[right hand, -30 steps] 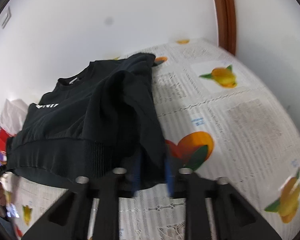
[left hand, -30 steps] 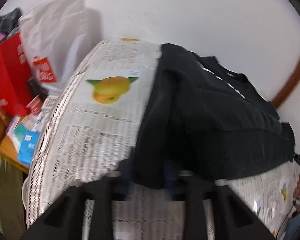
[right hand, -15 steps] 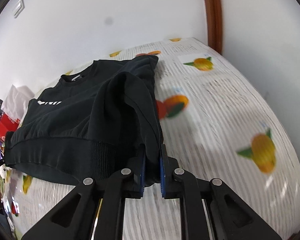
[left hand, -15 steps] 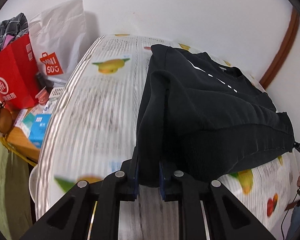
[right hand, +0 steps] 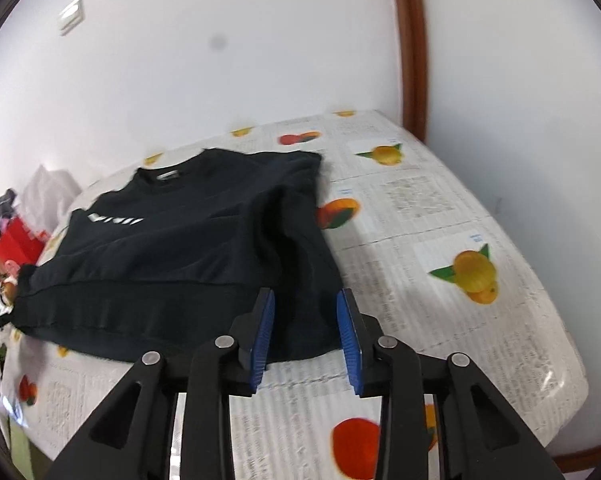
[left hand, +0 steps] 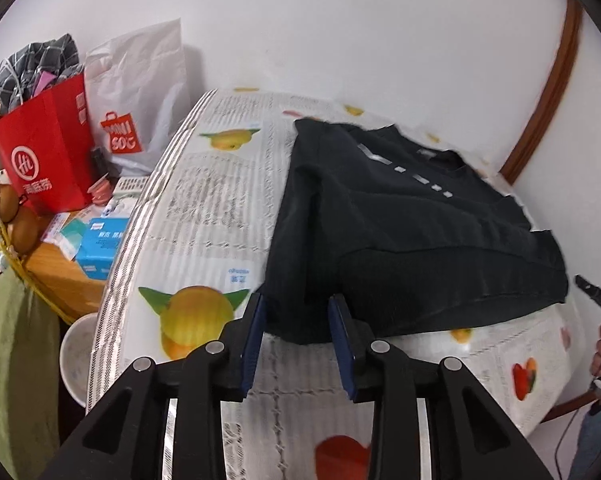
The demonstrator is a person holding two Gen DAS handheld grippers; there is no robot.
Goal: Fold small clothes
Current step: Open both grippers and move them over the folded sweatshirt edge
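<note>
Mostly clothes [left hand: 40, 60] in red bag [left hand: 48, 156]

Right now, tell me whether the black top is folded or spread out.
Partly folded. The black top lies flat on the fruit-print tablecloth, both sleeves turned in over the body; hem and collar remain at opposite ends.

Black sweatshirt [right hand: 188, 256] lies flat, sleeves folded in, on fruit-print cloth [right hand: 440, 216].

"MINISO" on white bag [left hand: 140, 104]
</note>
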